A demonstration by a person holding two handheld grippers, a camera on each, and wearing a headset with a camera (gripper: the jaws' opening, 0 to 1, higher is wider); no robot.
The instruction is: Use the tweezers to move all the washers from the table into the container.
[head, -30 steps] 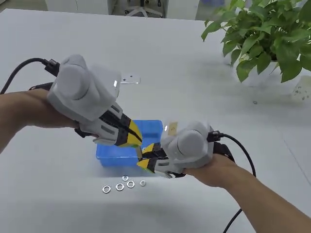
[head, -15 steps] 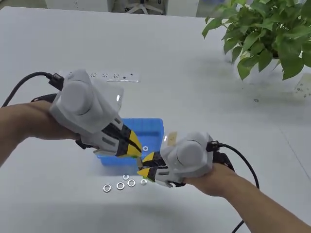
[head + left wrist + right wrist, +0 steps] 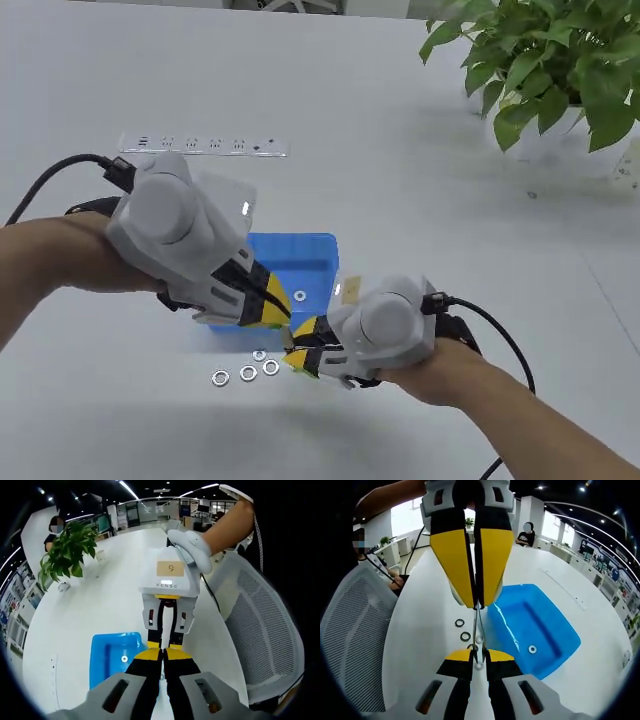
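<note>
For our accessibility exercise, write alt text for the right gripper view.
Two yellow-tipped grippers meet over a white table, the right gripper and left gripper both shut on thin tweezers. Beside them, a blue container holds one washer; other washers lie outside it.

Only legible text is in the left gripper view: light lettering [image 3: 169, 585] on the white housing of the right tongs [image 3: 162, 649], reads roughly "KENSE", last letters not certain. Just above it is a tan square sticker [image 3: 170, 569] with a small dark mark, too small to read. Same sticker [image 3: 352, 290] in the head view, also unreadable. Right gripper view: no readable text.
</note>
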